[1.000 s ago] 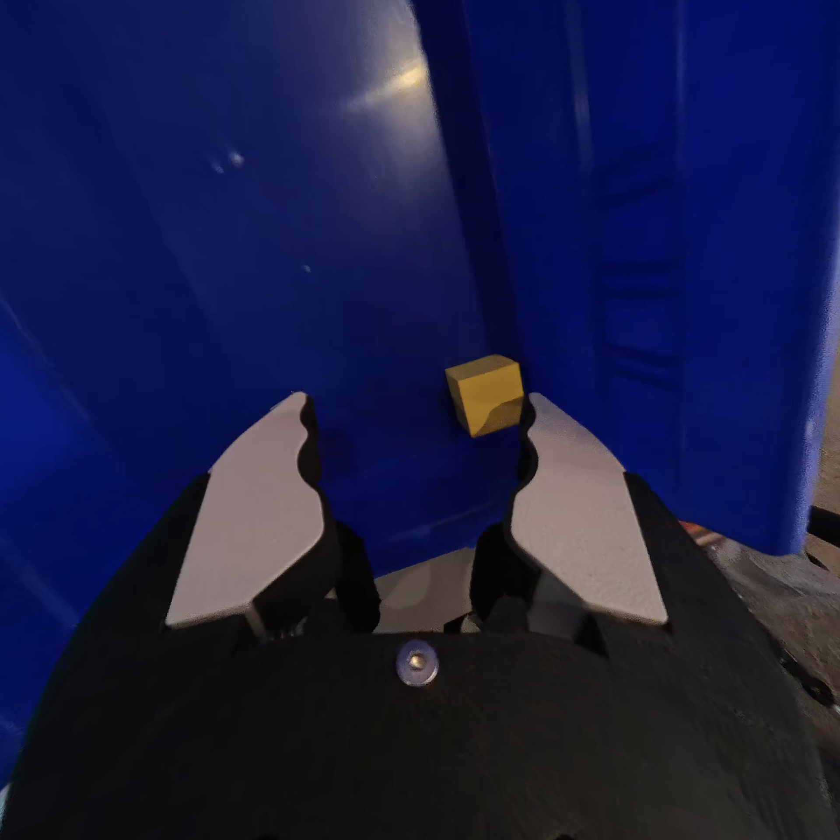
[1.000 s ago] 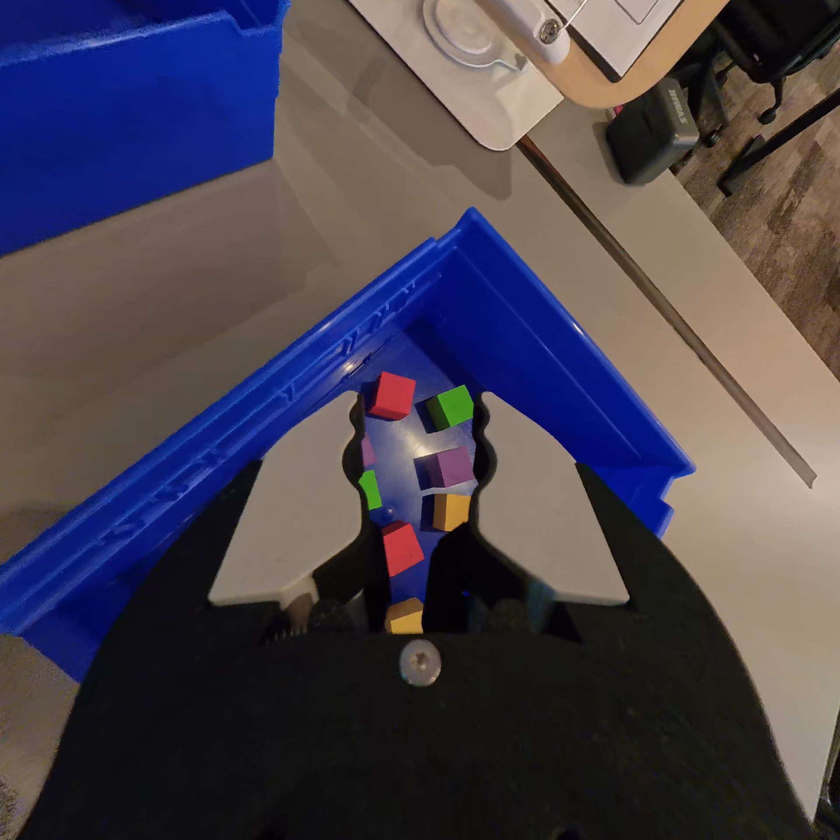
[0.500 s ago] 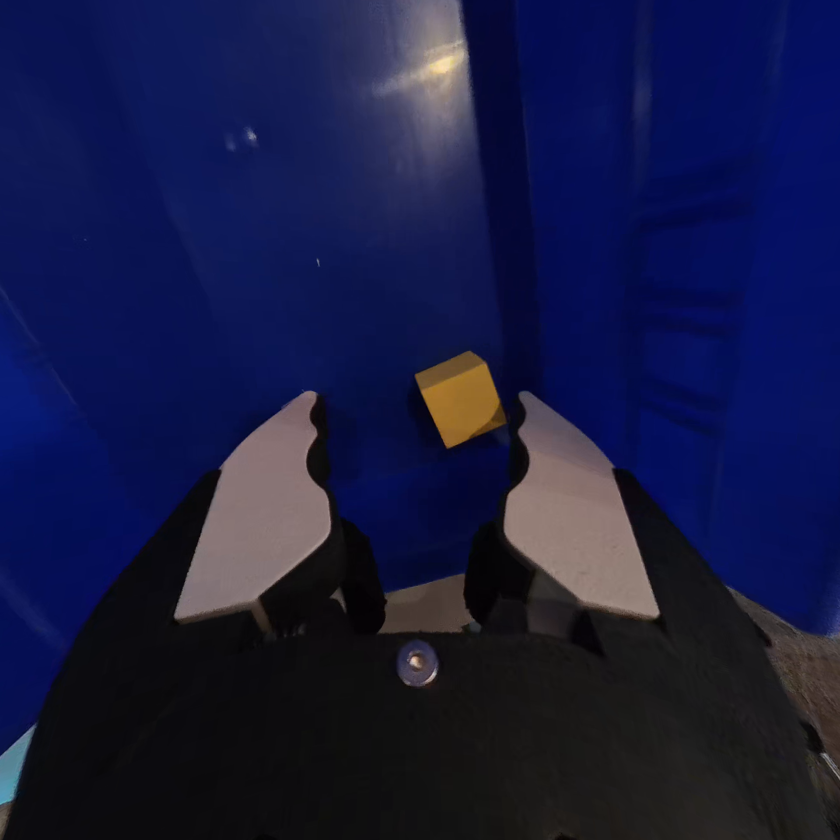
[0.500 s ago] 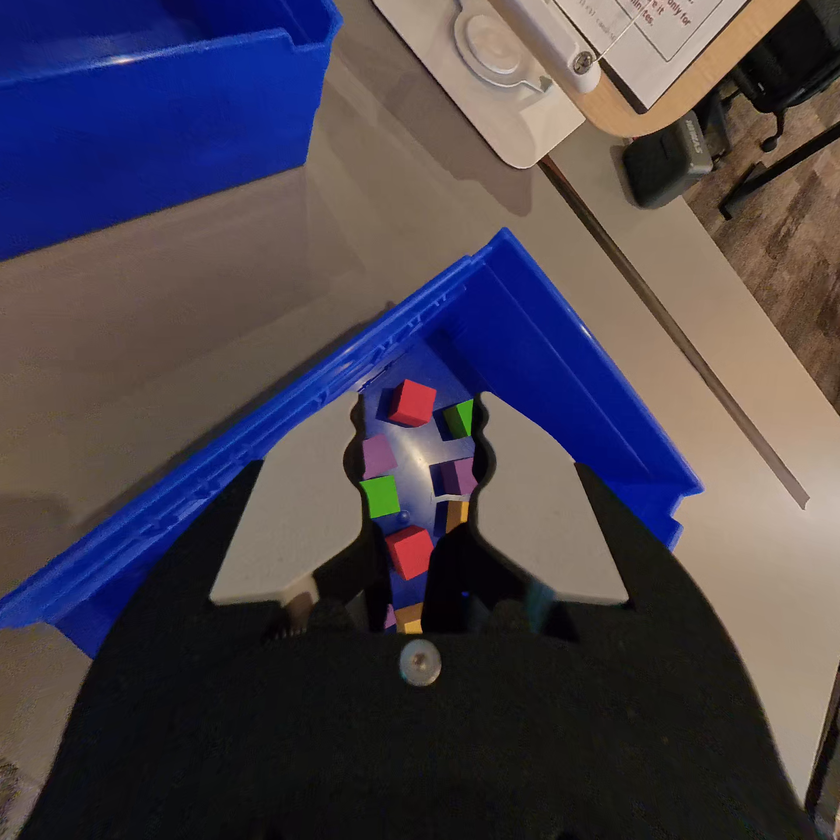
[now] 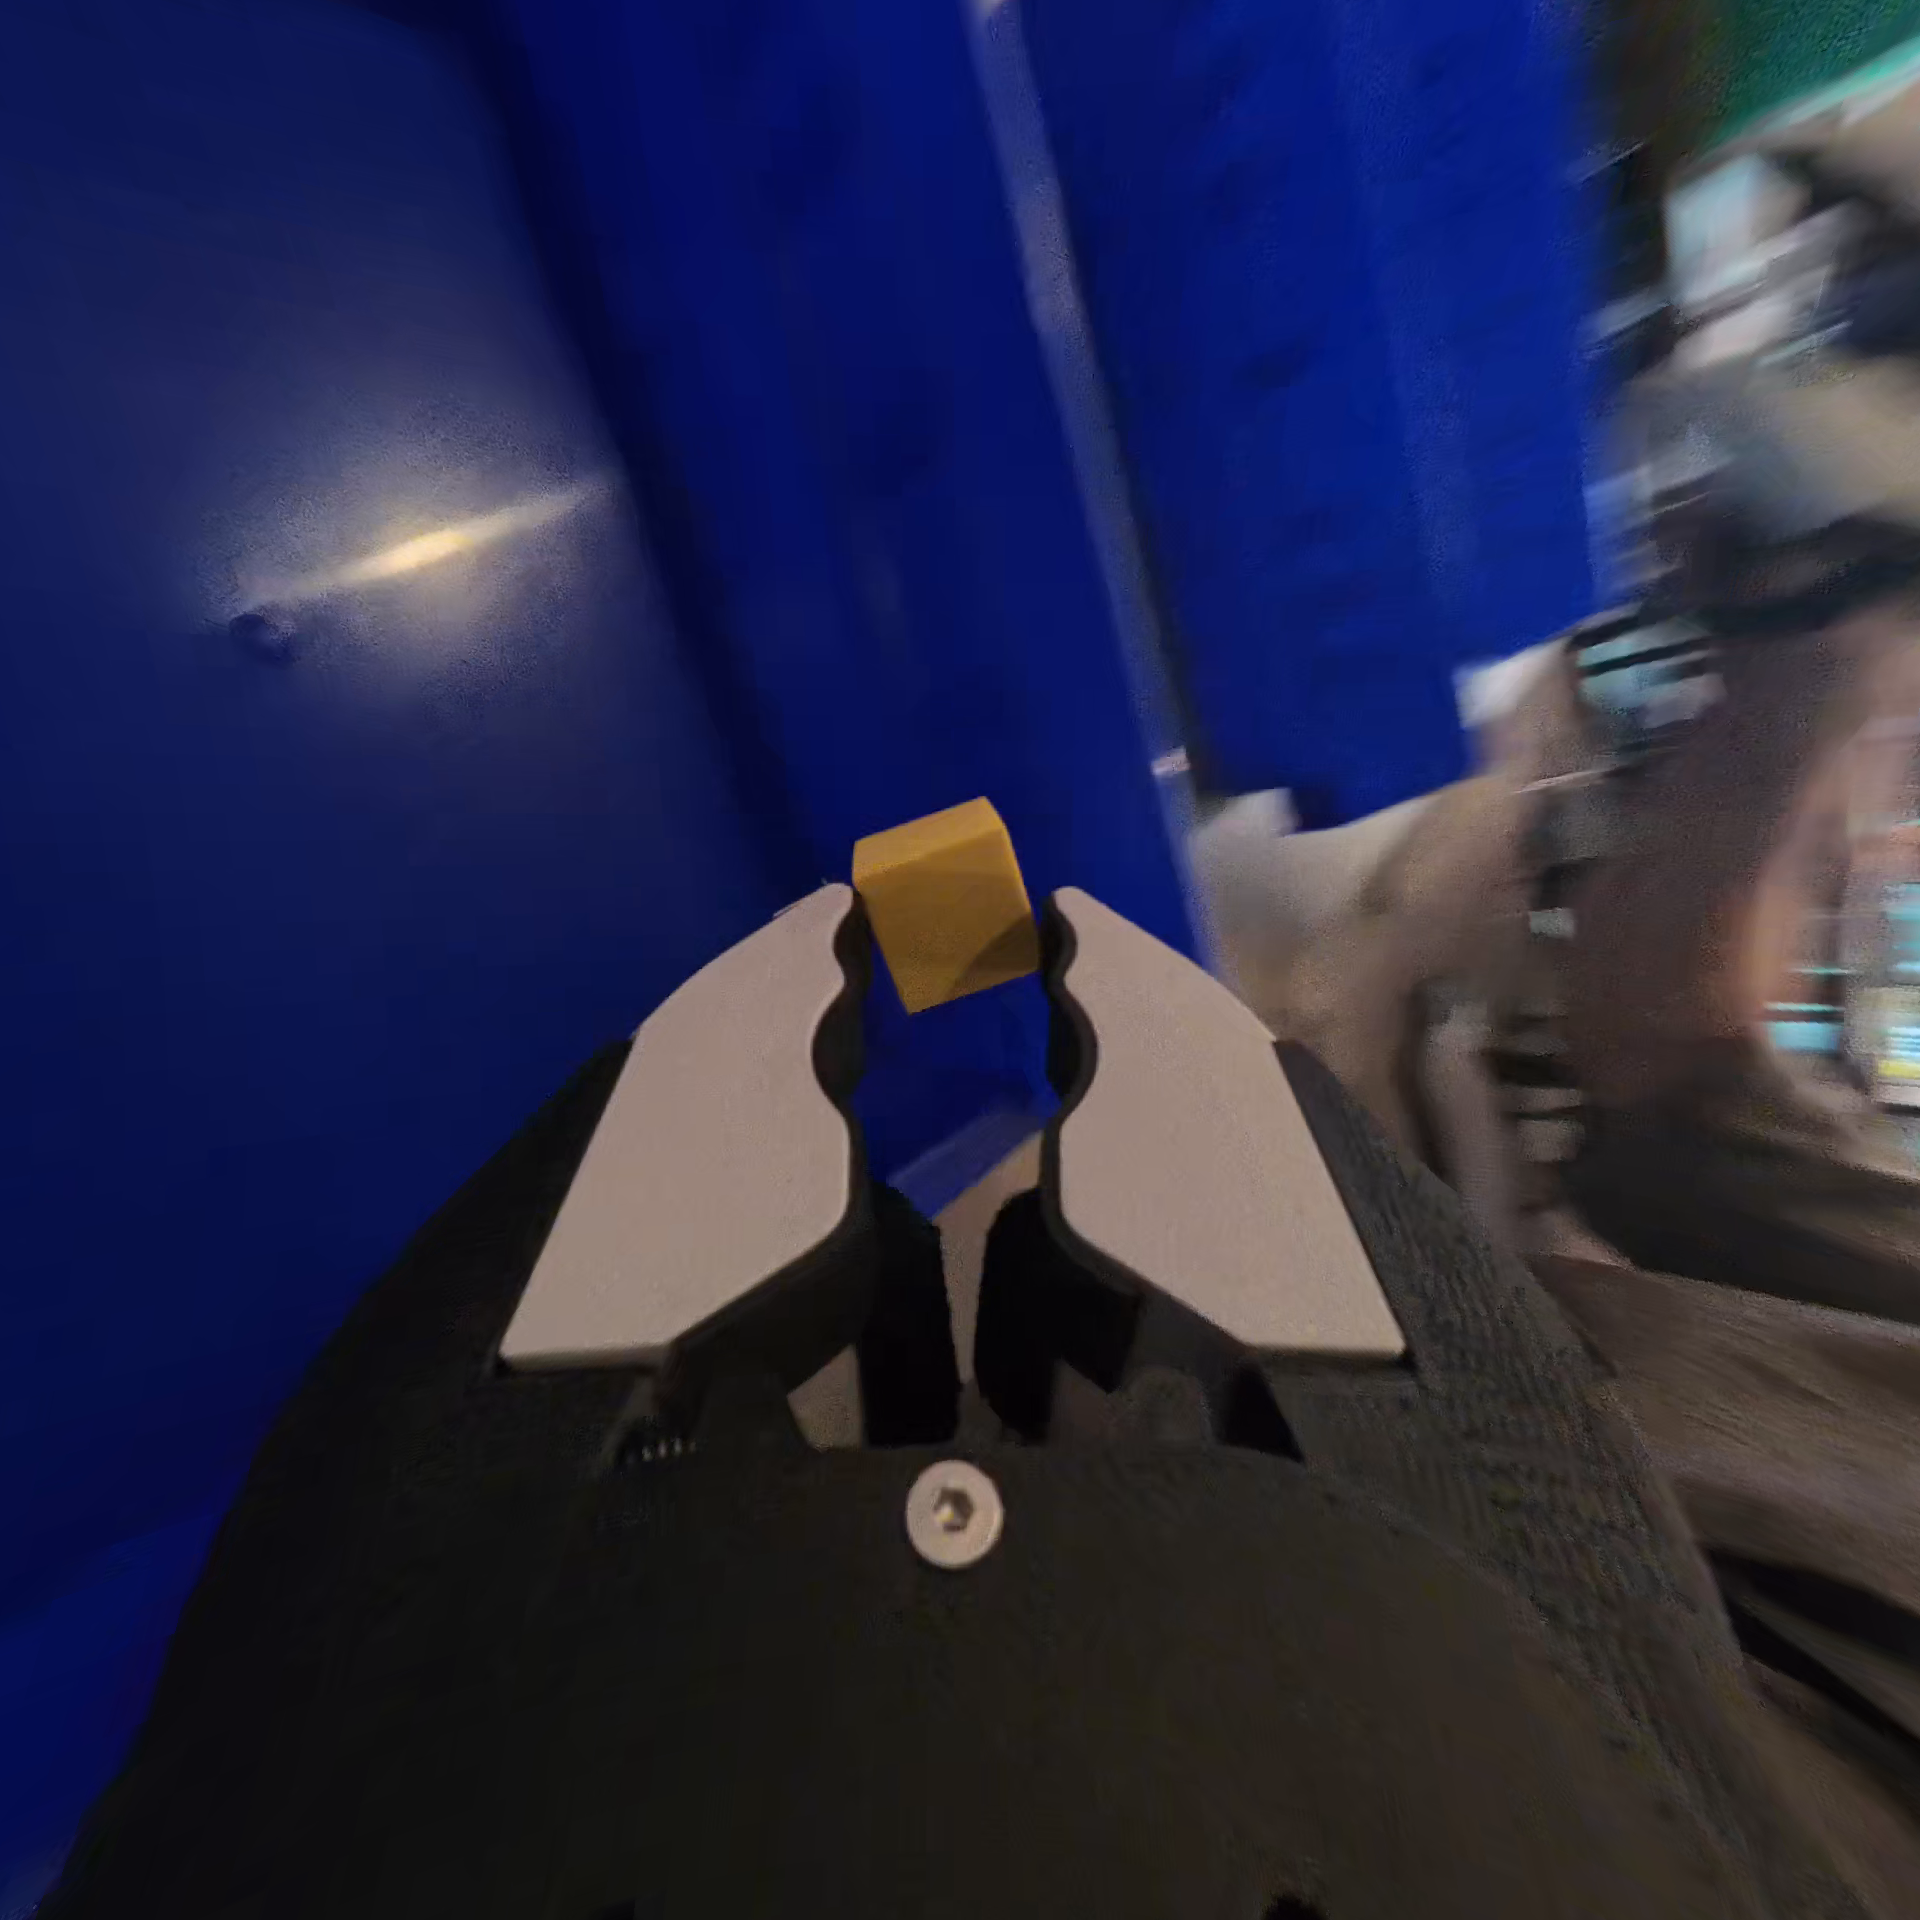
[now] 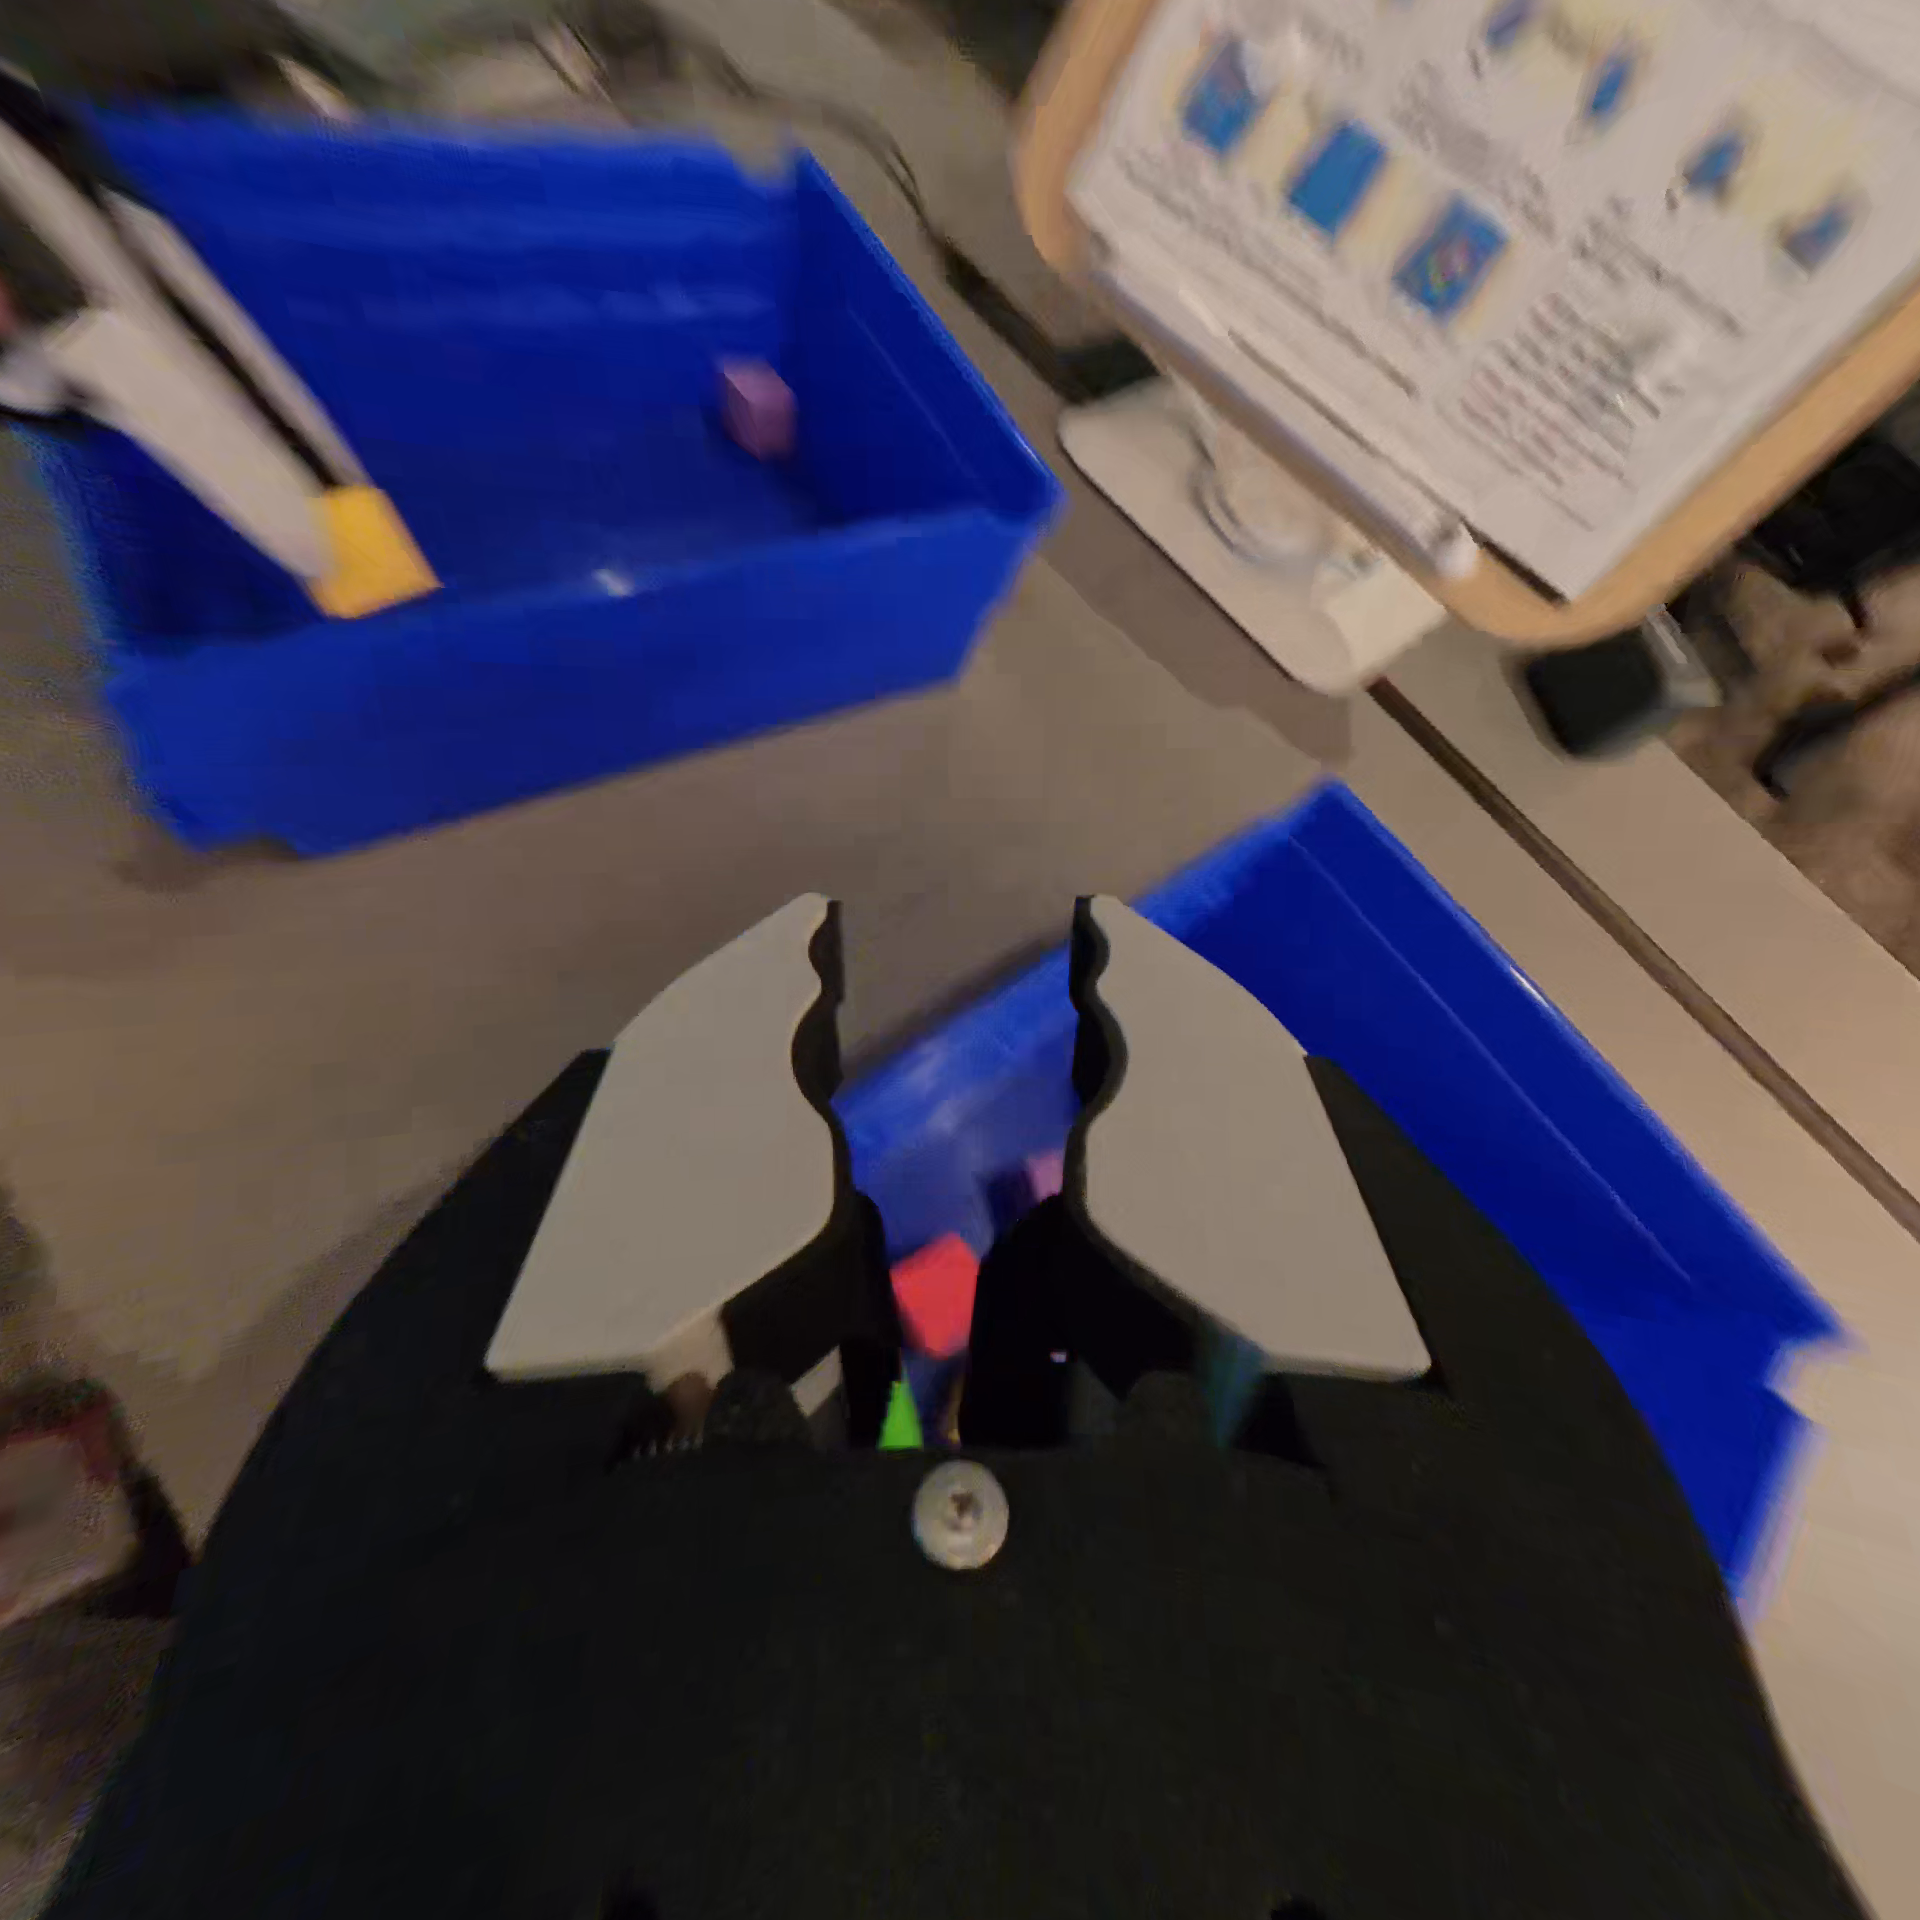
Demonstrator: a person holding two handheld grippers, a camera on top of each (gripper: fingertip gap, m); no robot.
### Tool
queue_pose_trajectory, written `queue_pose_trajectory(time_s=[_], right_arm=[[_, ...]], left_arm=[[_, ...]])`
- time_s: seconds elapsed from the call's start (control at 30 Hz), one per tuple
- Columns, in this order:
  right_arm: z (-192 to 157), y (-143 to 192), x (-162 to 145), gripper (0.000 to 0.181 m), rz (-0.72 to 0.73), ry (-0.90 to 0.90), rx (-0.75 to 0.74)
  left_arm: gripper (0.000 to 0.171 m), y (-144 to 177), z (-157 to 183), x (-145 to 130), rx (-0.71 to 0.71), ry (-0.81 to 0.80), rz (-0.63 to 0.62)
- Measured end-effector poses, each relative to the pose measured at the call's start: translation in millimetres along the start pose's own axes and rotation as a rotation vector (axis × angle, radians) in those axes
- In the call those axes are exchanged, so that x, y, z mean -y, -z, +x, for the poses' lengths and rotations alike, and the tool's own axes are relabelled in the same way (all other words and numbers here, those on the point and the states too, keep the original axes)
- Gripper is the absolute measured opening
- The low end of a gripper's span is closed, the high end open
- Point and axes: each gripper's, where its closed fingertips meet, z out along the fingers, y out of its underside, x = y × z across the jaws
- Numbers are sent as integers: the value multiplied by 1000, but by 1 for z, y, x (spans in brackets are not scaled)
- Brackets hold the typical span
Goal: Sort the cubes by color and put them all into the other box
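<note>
The left gripper (image 5: 943, 906) has its jaws closed on a small yellow cube (image 5: 945, 914), pinched at the very tips and tilted. Behind it stands the glossy inner wall of a blue plastic bin (image 5: 416, 520). In the right wrist view that far-left rectangular bin (image 6: 582, 644) sits on the grey table (image 6: 416, 956), with a small purple cube (image 6: 758, 407) on its floor, well apart from the yellow cube (image 6: 366, 556). The right gripper (image 6: 954, 925) hovers with jaws apart, holding nothing, above a second blue plastic bin (image 6: 1455, 1091) at near right; a red cube (image 6: 935, 1299) shows between its fingers. A blurred white printed sheet (image 6: 1507, 260) on a tan board lies at far right.
</note>
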Motion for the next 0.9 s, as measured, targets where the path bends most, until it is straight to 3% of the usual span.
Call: queue_pose_trajectory(time_s=[0.13, 0.3, 0.47, 0.63, 0.77, 0.87, 0.9], right_arm=[[-62, 1, 35, 44, 236, 35, 147], [-122, -18, 62, 56, 319, 171, 250], [-150, -22, 87, 49, 386, 244, 260], [-155, -20, 96, 33, 415, 238, 254], [-153, -18, 95, 30, 418, 257, 207], [-149, -12, 92, 29, 411, 273, 192], [-145, -10, 90, 29, 396, 274, 189]], left_arm=[[31, 31, 50, 16, -407, 31, 145], [31, 44, 94, 8, -715, 52, 115], [32, 42, 113, 3, -798, 39, 83], [32, 42, 120, 2, -823, 31, 76], [31, 40, 122, 3, -834, 30, 80], [40, 44, 123, 11, -846, 37, 140], [56, 48, 122, 16, -842, 42, 178]])
